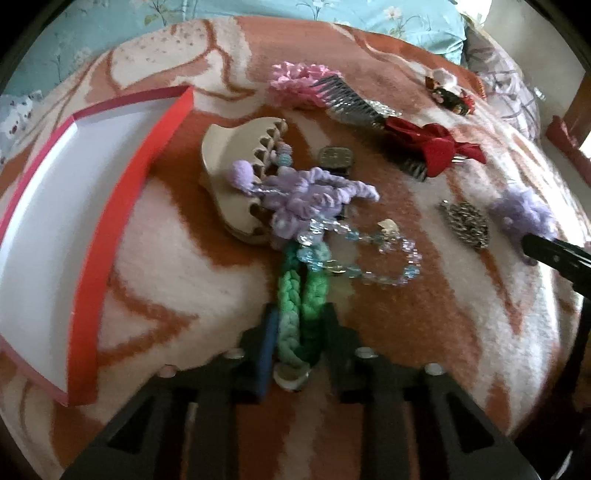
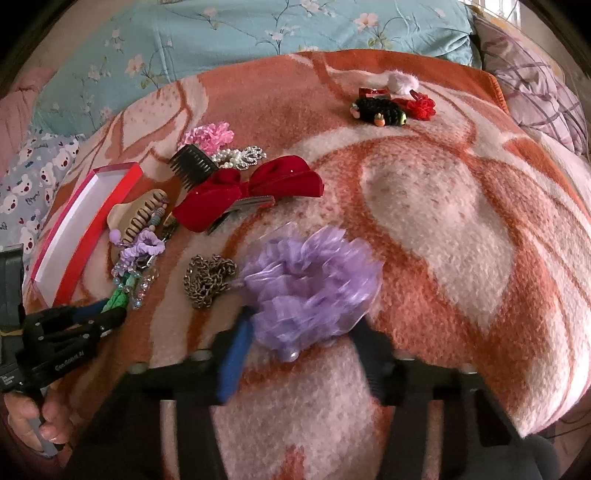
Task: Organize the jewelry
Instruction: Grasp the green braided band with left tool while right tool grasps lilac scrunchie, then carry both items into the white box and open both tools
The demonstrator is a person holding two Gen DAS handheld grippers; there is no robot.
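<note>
Pick-up step, both hands at once. Left gripper (image 1: 297,328) is pinching the near end of the green braided band (image 1: 299,314), fingers pressed against its sides. The band is lying at 6 o'clock of the tangle: lilac cord piece (image 1: 314,192), clear bead strand (image 1: 369,258), beige claw clip (image 1: 236,177).

Right gripper (image 2: 301,332) is pinching the near edge of the purple organza scrunchie (image 2: 310,280); bronze chain (image 2: 208,278) is sitting just beside it at 9 o'clock.

Next move, as I judge it: lifting both clear and carrying them toward the red box (image 1: 122,206) at 9 o'clock, open and white inside. The beads are overlapping the band's far end, so a slow lift is needed.

Surface: fleecy orange-and-cream blanket (image 2: 443,229) on a bed; blue floral bedding (image 2: 258,33) is showing at 12 o'clock.
</note>
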